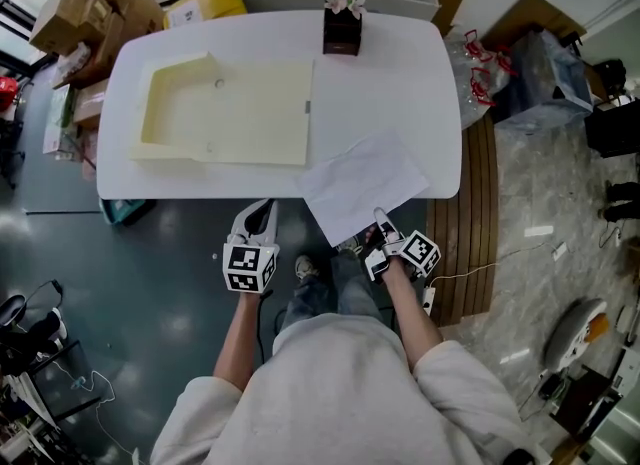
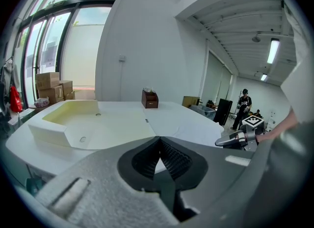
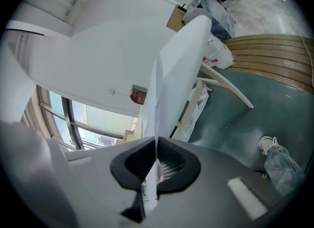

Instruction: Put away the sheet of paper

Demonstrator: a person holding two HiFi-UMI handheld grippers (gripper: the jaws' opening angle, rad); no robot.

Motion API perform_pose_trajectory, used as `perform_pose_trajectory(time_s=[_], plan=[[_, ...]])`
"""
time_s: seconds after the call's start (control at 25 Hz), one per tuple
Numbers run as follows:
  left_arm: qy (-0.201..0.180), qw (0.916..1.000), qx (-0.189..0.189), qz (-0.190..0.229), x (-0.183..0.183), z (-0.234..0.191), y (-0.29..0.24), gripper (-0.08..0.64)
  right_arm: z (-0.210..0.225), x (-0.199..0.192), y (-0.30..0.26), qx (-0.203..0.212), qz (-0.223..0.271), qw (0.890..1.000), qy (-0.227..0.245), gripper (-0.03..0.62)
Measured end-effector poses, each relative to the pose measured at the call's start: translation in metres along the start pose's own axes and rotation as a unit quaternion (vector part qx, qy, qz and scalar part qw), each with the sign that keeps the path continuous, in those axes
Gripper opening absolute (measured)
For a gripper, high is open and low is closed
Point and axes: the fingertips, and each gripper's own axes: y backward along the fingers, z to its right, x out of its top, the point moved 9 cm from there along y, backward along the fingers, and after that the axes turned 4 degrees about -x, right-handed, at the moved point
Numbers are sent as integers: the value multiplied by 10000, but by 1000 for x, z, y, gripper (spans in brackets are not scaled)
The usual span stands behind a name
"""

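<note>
Barely started: sheet of paper point(image 1: 362, 185) lies at the near right edge of the surface point(image 1: 400, 73), overhanging it. Right gripper point(image 1: 381, 225) is clamped on its near edge. Left gripper point(image 1: 258, 221) hangs off the near edge, jaws together, empty. Still left: moving it, probably into the open folder point(image 1: 230, 113) at the left end.
</note>
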Motion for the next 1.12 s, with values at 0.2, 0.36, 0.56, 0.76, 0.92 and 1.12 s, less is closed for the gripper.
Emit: perform_pose_trajectory(time_s=[0.2,0.36,0.56,0.76,0.92,1.12], plan=[[-36,9999,-31,132,5,1,5,6,-25,7,3,341,151,9990,262,2],[-75,9996,-62,257,13,1,8,6,-51,17,5,588,239,9964,567,2],[-118,9988,-76,471,26,-1,16,6,-84,30,15,842,473,9917,850,2],[-164,9973,-83,715,38,-9,30,6,-118,39,29,1063,781,9840,1196,2],[-231,9954,-136,922,50,-11,38,6,-141,42,35,1256,971,9769,1429,2],[-291,9931,-165,1124,57,-14,51,6,-163,40,43,1389,1131,9689,1709,2]])
